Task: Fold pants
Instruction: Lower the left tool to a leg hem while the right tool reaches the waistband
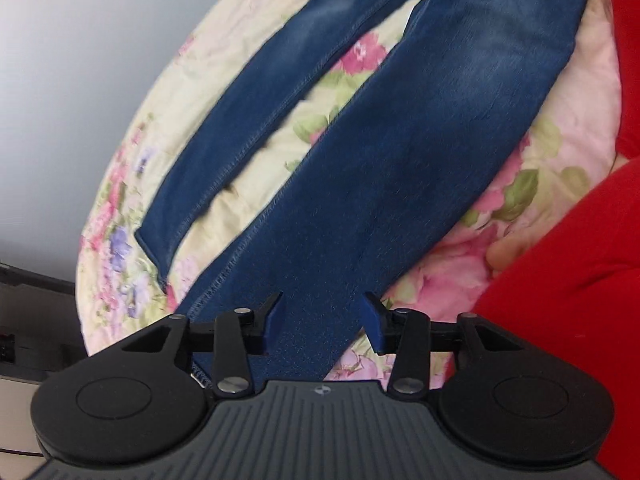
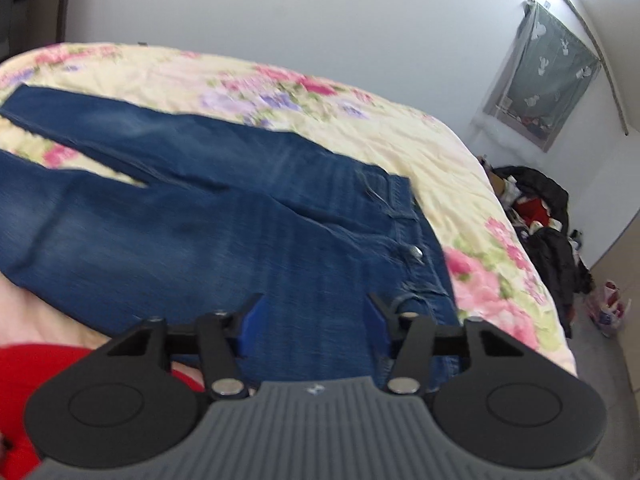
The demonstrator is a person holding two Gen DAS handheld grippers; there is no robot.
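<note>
Left gripper [image 1: 322, 322] spread wide at bottom centre of its view, blue-padded fingers [image 1: 273, 320] straddling the lower end of one leg of the pants [image 1: 420, 128], gripping nothing; actual contact with the cloth impossible to judge. Right gripper [image 2: 314, 322] equally wide at bottom centre, poised over the hip beside the waistband and its metal button [image 2: 417, 253], holding nothing. No readable writing. Dark blue denim, faded along the thighs, lying flat with legs parted on a floral bedspread [image 2: 320, 92]. Red sleeve [image 1: 580, 280] at right edge of left view.

floral bedspread [image 2: 360, 128] | wall hanging [image 2: 540, 80] | clothes pile [image 2: 536, 216] on floor
</note>
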